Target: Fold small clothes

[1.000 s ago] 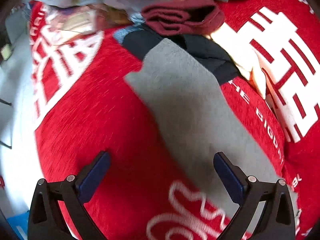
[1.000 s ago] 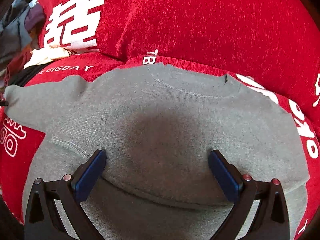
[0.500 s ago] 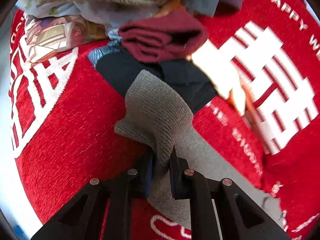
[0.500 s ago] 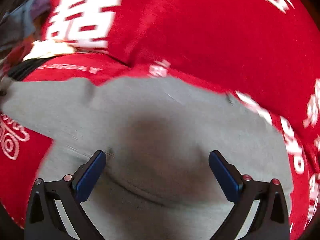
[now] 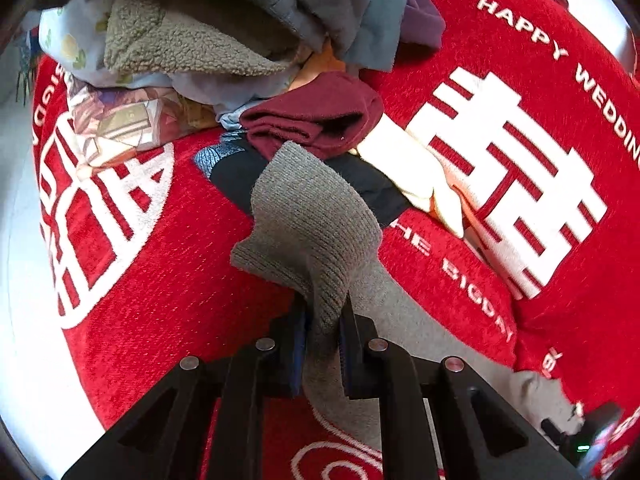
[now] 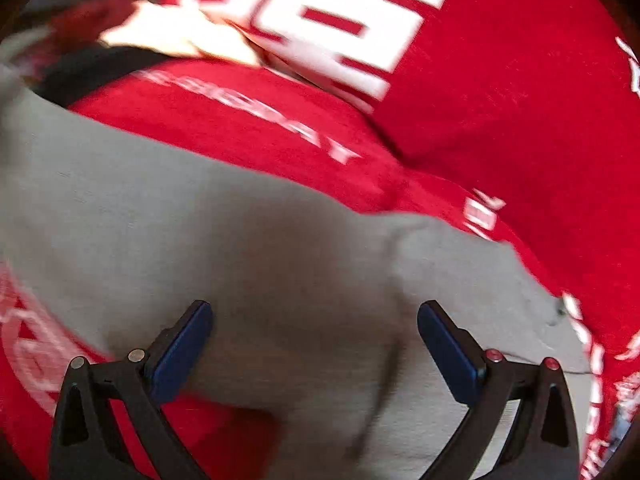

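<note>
Since a second ago the left gripper [image 5: 322, 330] has pinched the grey sweater [image 5: 316, 236] sleeve; the right gripper [image 6: 316, 340] hovers wide apart.

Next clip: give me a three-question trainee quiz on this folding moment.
1. True or false: the left gripper is shut on the grey sweater.
2. The right gripper is: A) open above the sweater; B) clamped on a sock; C) out of view.
3. Fill in: the folded garment just beyond the lifted sleeve is ____ in colour.

Key: 1 true; 2 A; 3 maroon.
</note>
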The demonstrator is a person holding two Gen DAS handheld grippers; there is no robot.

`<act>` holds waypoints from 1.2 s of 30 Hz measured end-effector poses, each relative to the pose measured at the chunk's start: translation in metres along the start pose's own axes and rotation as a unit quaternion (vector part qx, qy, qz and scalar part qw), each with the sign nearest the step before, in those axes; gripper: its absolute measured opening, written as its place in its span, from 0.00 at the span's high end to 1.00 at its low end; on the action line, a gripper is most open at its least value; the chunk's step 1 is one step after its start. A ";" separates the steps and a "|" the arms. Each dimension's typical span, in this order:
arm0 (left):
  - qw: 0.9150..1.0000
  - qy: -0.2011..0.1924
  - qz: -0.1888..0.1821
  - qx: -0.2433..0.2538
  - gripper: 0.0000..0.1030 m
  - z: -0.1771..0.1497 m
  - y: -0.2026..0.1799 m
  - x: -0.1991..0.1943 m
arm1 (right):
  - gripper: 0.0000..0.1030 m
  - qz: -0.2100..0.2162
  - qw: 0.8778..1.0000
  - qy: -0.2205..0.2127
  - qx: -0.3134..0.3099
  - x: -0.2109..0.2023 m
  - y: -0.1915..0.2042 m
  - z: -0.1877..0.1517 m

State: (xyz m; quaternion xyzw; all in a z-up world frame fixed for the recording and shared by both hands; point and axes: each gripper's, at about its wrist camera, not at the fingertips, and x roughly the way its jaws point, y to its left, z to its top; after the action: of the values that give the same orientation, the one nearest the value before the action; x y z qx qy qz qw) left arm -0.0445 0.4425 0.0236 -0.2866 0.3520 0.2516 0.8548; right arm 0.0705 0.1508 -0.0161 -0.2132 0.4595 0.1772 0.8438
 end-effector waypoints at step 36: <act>0.906 0.101 -0.103 0.397 0.86 -0.333 -0.494 -0.045 | 0.00 -0.122 0.944 -0.040 0.302 -0.137 -0.353 -0.246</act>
State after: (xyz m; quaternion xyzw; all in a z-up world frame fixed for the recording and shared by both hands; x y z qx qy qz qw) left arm 0.0872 -0.1405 0.0159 0.0182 0.4758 -0.0282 0.8789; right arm 0.0025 -0.2903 0.0502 0.0049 0.4277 -0.0662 0.9015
